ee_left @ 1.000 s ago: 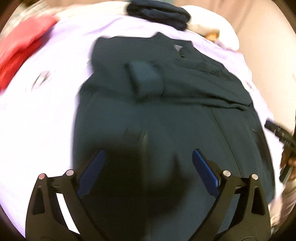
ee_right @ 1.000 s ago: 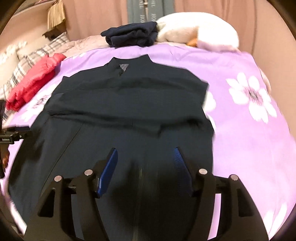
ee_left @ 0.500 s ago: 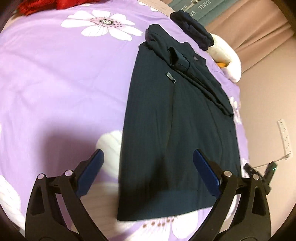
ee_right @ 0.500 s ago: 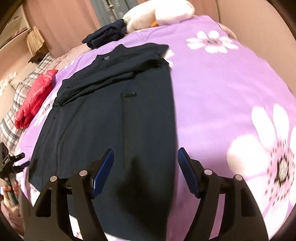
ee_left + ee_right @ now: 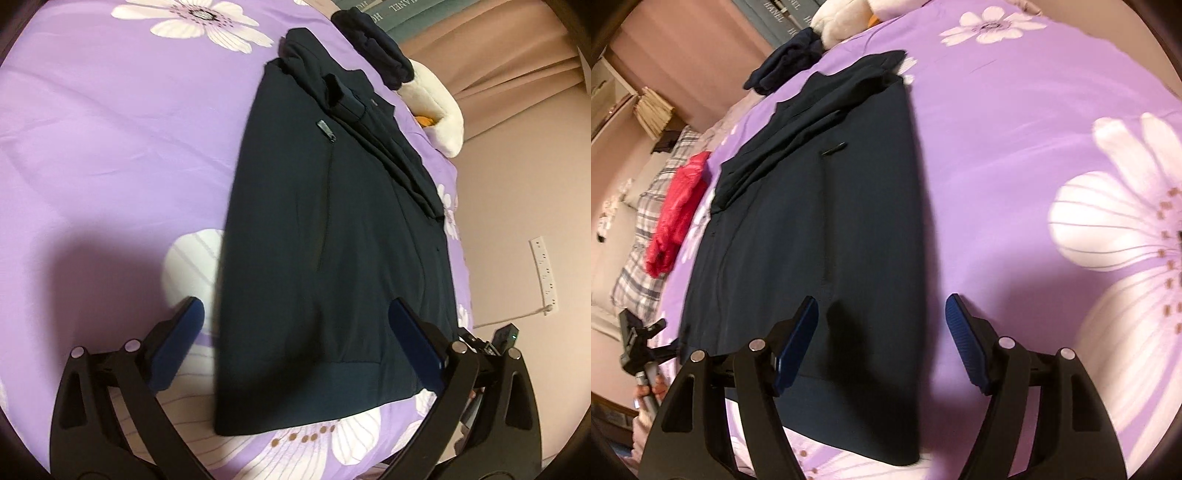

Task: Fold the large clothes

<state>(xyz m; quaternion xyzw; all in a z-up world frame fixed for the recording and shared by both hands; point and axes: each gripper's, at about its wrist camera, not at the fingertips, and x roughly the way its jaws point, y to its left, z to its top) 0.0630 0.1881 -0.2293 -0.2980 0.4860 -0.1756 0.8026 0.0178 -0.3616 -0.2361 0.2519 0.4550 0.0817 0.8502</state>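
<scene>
The jacket point(image 5: 332, 236) lies flat on the bed point(image 5: 110, 129), hem nearest both tools, sleeves folded across its upper part, collar at the far end.

The left tool point(image 5: 295, 332) is spread wide and grips nothing. It hangs above the jacket's hem; its left finger stands over bare bedding just beside the jacket's edge, its right finger over the jacket. In its view the right tool shows at the lower right, past the right finger.

The right tool point(image 5: 879, 321) is also spread and empty. The jacket point(image 5: 812, 221) fills the space ahead of it and to its left; its left finger sits over the hem area, its right finger over the bed point(image 5: 1015, 129). Whether either tool touches the cloth cannot be told.

Far ahead, beyond the collar, lie a dark bundle point(image 5: 786, 62) and a white plush point(image 5: 846, 14). Well to the left of the right tool lies a red garment point(image 5: 677, 210).
</scene>
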